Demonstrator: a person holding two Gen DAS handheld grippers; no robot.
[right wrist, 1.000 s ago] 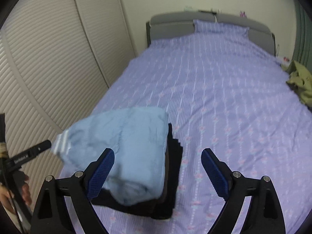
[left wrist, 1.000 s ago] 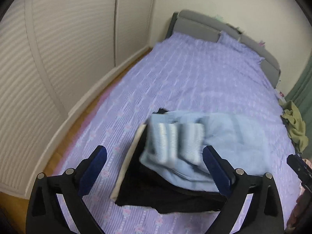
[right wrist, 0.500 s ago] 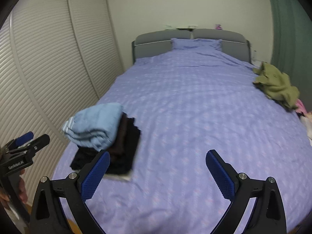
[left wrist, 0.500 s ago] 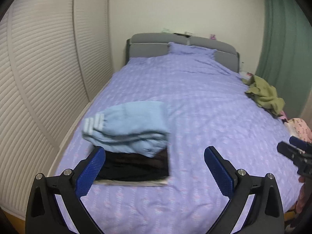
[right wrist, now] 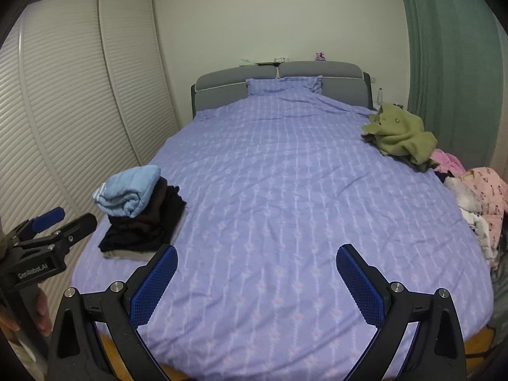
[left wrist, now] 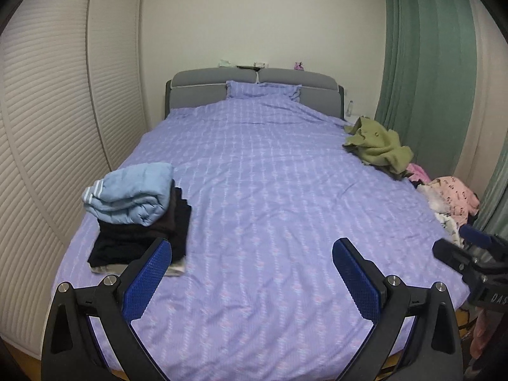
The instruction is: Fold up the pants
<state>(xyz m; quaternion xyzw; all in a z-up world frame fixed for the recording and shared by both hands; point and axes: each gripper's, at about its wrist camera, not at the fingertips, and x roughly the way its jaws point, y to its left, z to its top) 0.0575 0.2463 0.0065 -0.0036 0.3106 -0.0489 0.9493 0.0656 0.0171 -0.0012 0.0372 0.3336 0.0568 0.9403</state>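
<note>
1. Left wrist view: both claws have pulled back from the stack since a second ago; then the left claw (left wrist: pixel 252 265) sat right over the light blue pants (left wrist: pixel 130 195), now it hangs back over the near bed (left wrist: pixel 270 190) edge, jaws spread wide, holding nothing.
2. Right wrist view: right claw (right wrist: pixel 256 268) likewise open and empty, hovering above bare bedspread, well apart from the stack.
3. Light blue pants lie folded on top of the dark folded stack (left wrist: pixel 139 238) at the bed's left edge, near the slatted wardrobe doors (left wrist: pixel 47 127). Nothing touches them.
4. Judgement: this pair looks finished and released; the next pick likely comes from the unfolded heap on the right side, olive garment (left wrist: pixel 377 146) and pink printed clothes (left wrist: pixel 451 197).
5. Hard to tell: how many items make up the dark stack, black and brown layers merge; a pale layer peeks out at the bottom, type unclear.
6. Cut off: the right heap runs past the bed edge, and the other claw's body partly hides it in the left view; cannot tell which pieces there are pants.
7. Small items on the headboard (right wrist: pixel 279 79) are too tiny to name.
</note>
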